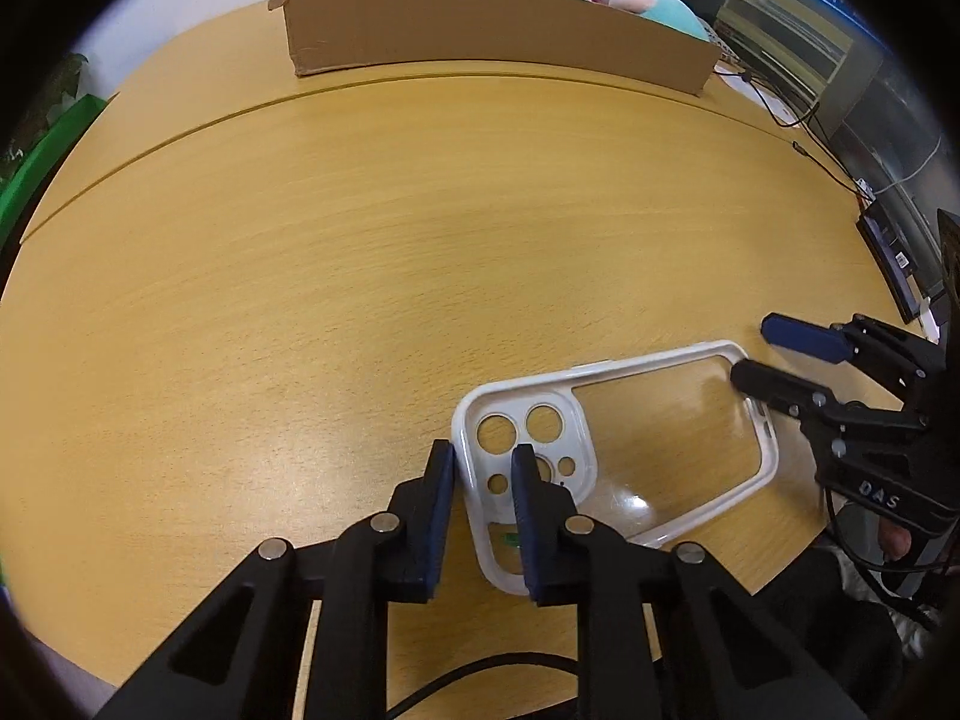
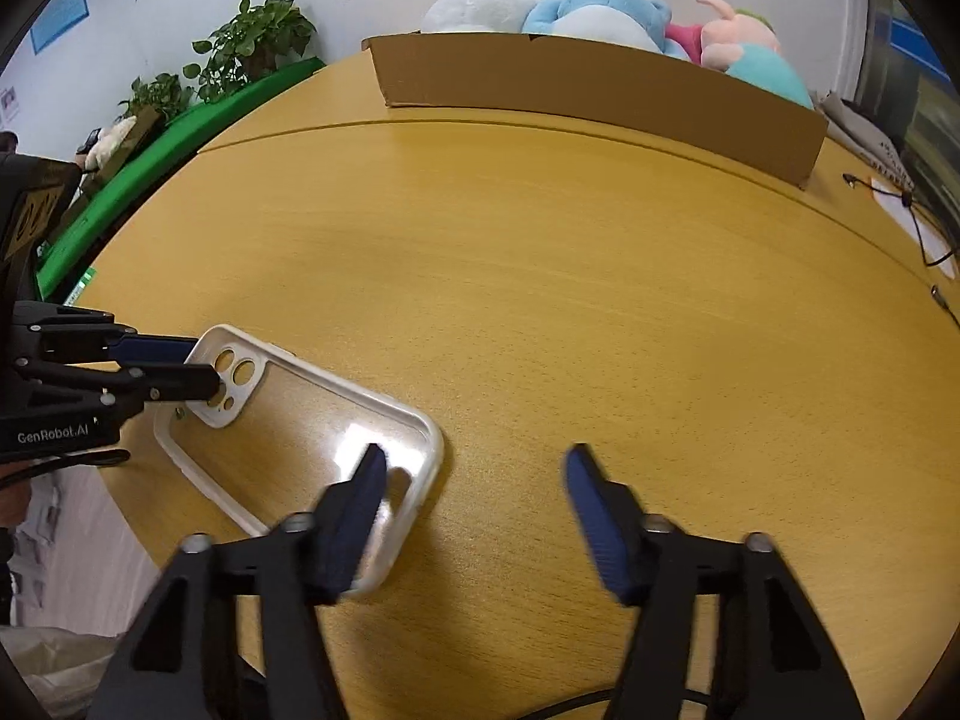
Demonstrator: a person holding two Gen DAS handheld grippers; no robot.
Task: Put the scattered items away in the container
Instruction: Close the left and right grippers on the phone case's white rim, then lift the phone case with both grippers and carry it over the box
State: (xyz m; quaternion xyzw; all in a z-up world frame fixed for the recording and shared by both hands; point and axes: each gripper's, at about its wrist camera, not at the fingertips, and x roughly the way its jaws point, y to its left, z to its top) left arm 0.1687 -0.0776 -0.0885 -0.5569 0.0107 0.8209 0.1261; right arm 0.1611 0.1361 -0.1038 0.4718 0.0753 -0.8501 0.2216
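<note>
A clear phone case with a white rim (image 1: 672, 438) lies flat on the wooden table near its front edge; it also shows in the right wrist view (image 2: 300, 420). My left gripper (image 1: 480, 456) straddles the case's camera-end rim, its jaws narrowly apart, one finger outside the rim and one over the camera cutouts. My right gripper (image 2: 474, 462) is open wide, its left finger over the case's other end, its right finger over bare table. The cardboard box (image 1: 498, 36) holding plush toys stands at the far side, also in the right wrist view (image 2: 594, 96).
Cables (image 1: 810, 138) and a dark device (image 1: 894, 258) lie at the table's right edge. Green boards and potted plants (image 2: 252, 42) stand beyond the left side. A seam (image 2: 540, 126) runs across the table in front of the box.
</note>
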